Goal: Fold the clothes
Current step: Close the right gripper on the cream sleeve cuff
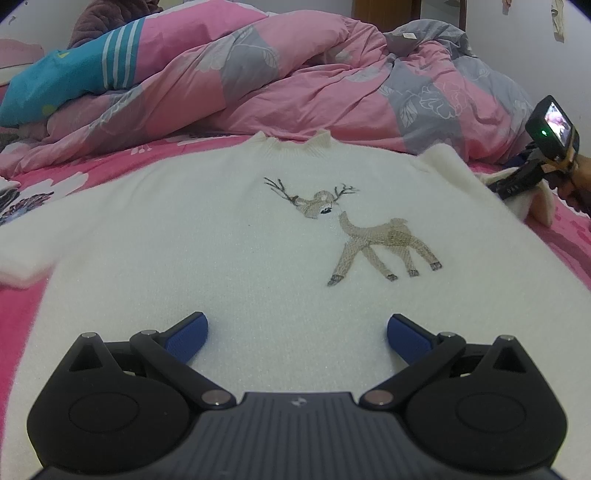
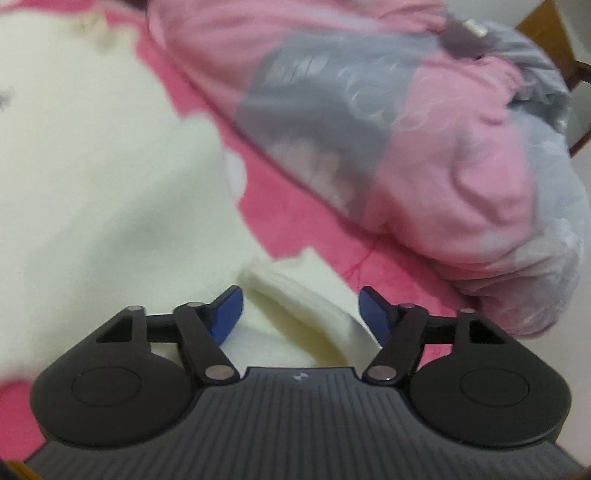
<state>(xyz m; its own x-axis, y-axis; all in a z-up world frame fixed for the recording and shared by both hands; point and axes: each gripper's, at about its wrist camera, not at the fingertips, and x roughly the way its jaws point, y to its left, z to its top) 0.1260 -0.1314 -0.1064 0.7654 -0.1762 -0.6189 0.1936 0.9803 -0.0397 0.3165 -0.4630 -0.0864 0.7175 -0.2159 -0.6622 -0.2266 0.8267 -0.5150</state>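
A white fluffy sweater (image 1: 221, 240) with a stitched deer (image 1: 369, 236) lies flat, front up, on the pink bed sheet (image 1: 110, 158). My left gripper (image 1: 297, 332) hovers open over its lower middle, with nothing between the blue pads. At the right edge of the left wrist view, a hand (image 1: 576, 184) holds my right gripper (image 1: 498, 188) at the sweater's right sleeve. In the blurred right wrist view, the right gripper (image 2: 301, 306) has its jaws apart, and the sleeve cuff (image 2: 303, 321) lies between the pads. They do not clearly press on it.
A crumpled pink and grey quilt (image 1: 295, 81) is heaped along the far side of the bed, close behind the sweater's collar and beside the sleeve (image 2: 424, 147). A teal garment with white stripes (image 1: 74, 70) lies on the quilt at far left. Wooden furniture (image 1: 384, 11) stands behind.
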